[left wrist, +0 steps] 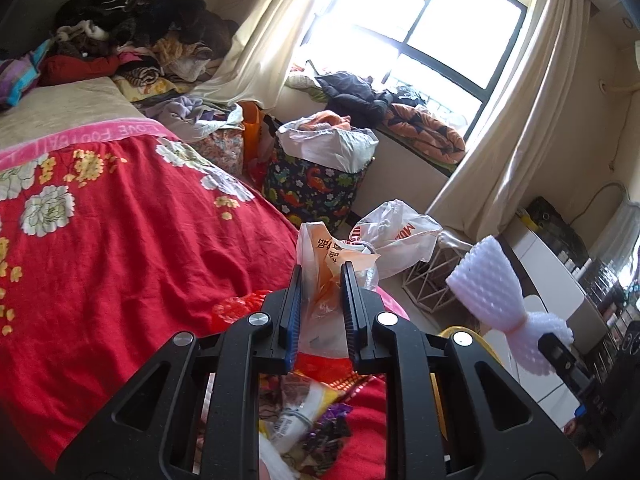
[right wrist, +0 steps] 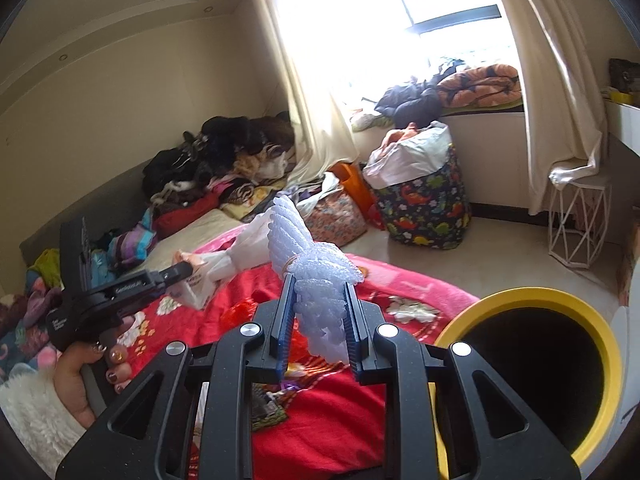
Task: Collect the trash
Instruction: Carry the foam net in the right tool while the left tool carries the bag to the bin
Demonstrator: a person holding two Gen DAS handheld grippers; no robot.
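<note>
A: Left gripper [left wrist: 320,270] clamped on a crumpled plastic bag [left wrist: 320,252], whitish with orange print, held up over the red floral bedspread [left wrist: 120,248]. Bag bunched tight between the blue pads.

B: Yep. Same gripper [right wrist: 180,270] off to the left in the right wrist view, a hand [right wrist: 92,364] with painted nails wrapped round the handle, fluffy white sleeve [right wrist: 36,412] below.

A: Right gripper [right wrist: 318,280] pinched on a white foam fruit net [right wrist: 308,264], tied at the middle with a rubber band, fanned out at both ends. Also up in the air, over the bed.

B: Same net [left wrist: 496,292] at the right edge of the left view. Yellow-rimmed bin [right wrist: 532,364] just beside the bed at lower right, dark inside, can't tell about contents.

A: More wrappers [left wrist: 296,420] lying on the bedspread right under the left gripper. Another white bag [left wrist: 400,236] with orange lettering further ahead, near the wire stool [left wrist: 432,276].

B: Dinosaur-print hamper [right wrist: 424,208] under the window, clothes pile [right wrist: 224,160] at the head of the bed.
</note>
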